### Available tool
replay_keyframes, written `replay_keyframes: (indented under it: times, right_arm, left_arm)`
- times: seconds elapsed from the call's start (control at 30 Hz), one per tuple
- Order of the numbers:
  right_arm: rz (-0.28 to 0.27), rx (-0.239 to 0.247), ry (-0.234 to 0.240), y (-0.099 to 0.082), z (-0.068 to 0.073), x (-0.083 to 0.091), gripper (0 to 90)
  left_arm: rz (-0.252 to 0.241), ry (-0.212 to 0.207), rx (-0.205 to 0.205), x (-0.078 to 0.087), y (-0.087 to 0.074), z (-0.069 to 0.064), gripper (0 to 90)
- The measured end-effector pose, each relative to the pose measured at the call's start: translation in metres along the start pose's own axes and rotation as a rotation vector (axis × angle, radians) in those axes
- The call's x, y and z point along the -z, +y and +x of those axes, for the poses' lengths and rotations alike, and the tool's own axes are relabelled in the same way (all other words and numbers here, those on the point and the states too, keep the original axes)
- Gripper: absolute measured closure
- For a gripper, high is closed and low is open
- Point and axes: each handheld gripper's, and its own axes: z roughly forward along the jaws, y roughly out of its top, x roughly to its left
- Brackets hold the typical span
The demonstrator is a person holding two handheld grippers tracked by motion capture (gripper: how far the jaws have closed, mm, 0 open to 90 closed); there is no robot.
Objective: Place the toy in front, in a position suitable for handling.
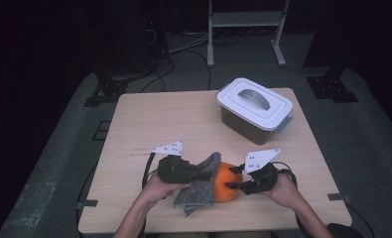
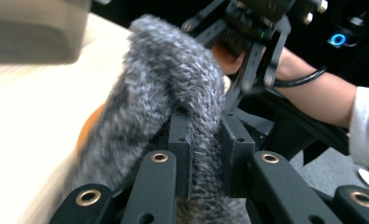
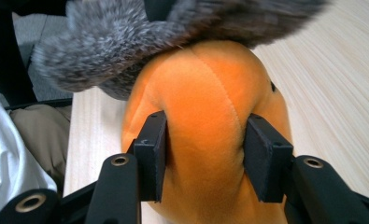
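- Plush toy point(image 1: 227, 182), orange, sits on the tabletop point(image 1: 149, 119) near my edge, between my two hands.
- Right claw point(image 1: 234, 185) is clamped on the orange plush toy's side; in the right gripper view the pads point(image 3: 155, 151) dent the soft body on both flanks, so it is a real grip, not a hover.
- Judging by that, the right side is there to pin the toy so it doesn't roll or slide while the cloth gets worked over it.
- Left claw point(image 1: 202, 173) is clenched tight on the grey fuzzy cloth point(image 1: 199, 191); in the left gripper view a fold of the pile point(image 2: 205, 154) is pinched between the two pads.
- Cloth is draped over the top and left side of the toy, its loose end trailing down onto the tabletop toward me.
- Pinching at a fold rather than an edge keeps the fluffy fabric from slipping out, my guess.
- Looks like wrapping or wiping the toy with the cloth; can't tell which.
- White-lidded storage box point(image 1: 254, 110) with a grey handle stands closed at the far right of the tabletop, well apart from both claws, untouched.
- Risk: pulling the cloth hard could drag the toy out of the right grip.
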Motion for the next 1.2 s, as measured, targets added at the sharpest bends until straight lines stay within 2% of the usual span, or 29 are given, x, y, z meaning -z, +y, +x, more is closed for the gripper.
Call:
replay_keyframes:
  times: [0.07, 0.13, 0.2, 0.3, 0.43, 0.47, 0.5, 0.57, 0.6, 0.7, 0.8, 0.87, 0.93, 1.0, 1.07, 1.13, 1.2]
  right_arm:
    - [-0.007, -0.054, -0.011, -0.006, -0.009, 0.006, 50.6]
    - [-0.01, -0.135, -0.028, -0.01, -0.019, 0.013, 46.3]
    - [0.006, -0.147, -0.02, -0.008, -0.018, 0.016, 39.8]
    - [0.048, -0.15, -0.003, -0.001, -0.01, 0.016, 26.9]
    - [0.078, -0.148, -0.028, 0.002, -0.004, 0.006, 23.1]
    - [0.065, -0.155, -0.039, 0.001, -0.005, 0.004, 26.3]
    - [0.048, -0.148, -0.052, 0.0, -0.004, 0.002, 35.8]
    - [0.019, -0.115, -0.067, -0.001, -0.002, 0.002, 45.3]
    - [-0.014, -0.113, -0.064, -0.002, -0.001, 0.002, 49.5]
    - [-0.096, -0.107, -0.029, -0.001, 0.0, 0.003, 51.9]
    - [-0.172, -0.133, 0.031, -0.002, -0.003, 0.0, 51.2]
    - [-0.179, -0.141, 0.058, -0.005, -0.006, -0.004, 49.9]
    - [-0.136, -0.138, 0.059, -0.008, -0.008, -0.009, 46.8]
    - [-0.109, -0.129, 0.074, -0.013, -0.011, -0.012, 42.5]
    - [-0.047, -0.146, 0.055, -0.012, -0.016, -0.005, 36.4]
    - [-0.027, -0.177, 0.048, -0.012, -0.019, 0.0, 33.4]
    - [-0.002, -0.175, 0.034, -0.011, -0.017, 0.005, 32.3]
  left_arm:
    - [0.018, 0.011, 0.017, -0.002, -0.005, 0.004, 77.4]
    - [0.013, 0.0, 0.031, -0.006, -0.008, 0.006, 77.4]
    - [0.017, -0.004, 0.028, -0.009, -0.007, 0.005, 77.4]
    - [0.018, -0.018, 0.032, -0.013, -0.007, 0.004, 77.0]
    - [0.026, -0.024, 0.023, -0.017, -0.006, 0.0, 77.1]
    - [0.027, -0.02, 0.019, -0.017, -0.006, 0.0, 77.1]
    - [0.027, -0.021, 0.02, -0.016, -0.006, 0.0, 77.1]
    - [0.02, -0.021, 0.018, -0.011, -0.004, 0.0, 77.1]
    - [0.014, -0.025, 0.016, -0.009, -0.003, -0.001, 77.1]
    - [-0.01, -0.041, -0.012, 0.0, 0.005, -0.007, 77.2]
    - [-0.032, -0.046, -0.032, 0.009, 0.01, -0.01, 77.2]
    - [-0.03, -0.032, -0.026, 0.009, 0.009, -0.009, 77.2]
    - [0.003, -0.015, -0.005, 0.006, 0.002, -0.003, 77.2]
    - [-0.011, -0.033, 0.024, 0.003, -0.005, 0.002, 77.6]
    - [-0.008, -0.029, 0.026, 0.0, -0.008, 0.003, 77.7]
    - [-0.004, -0.034, 0.023, -0.003, -0.007, 0.002, 77.7]
    - [-0.011, -0.033, 0.024, -0.005, -0.007, 0.002, 77.8]
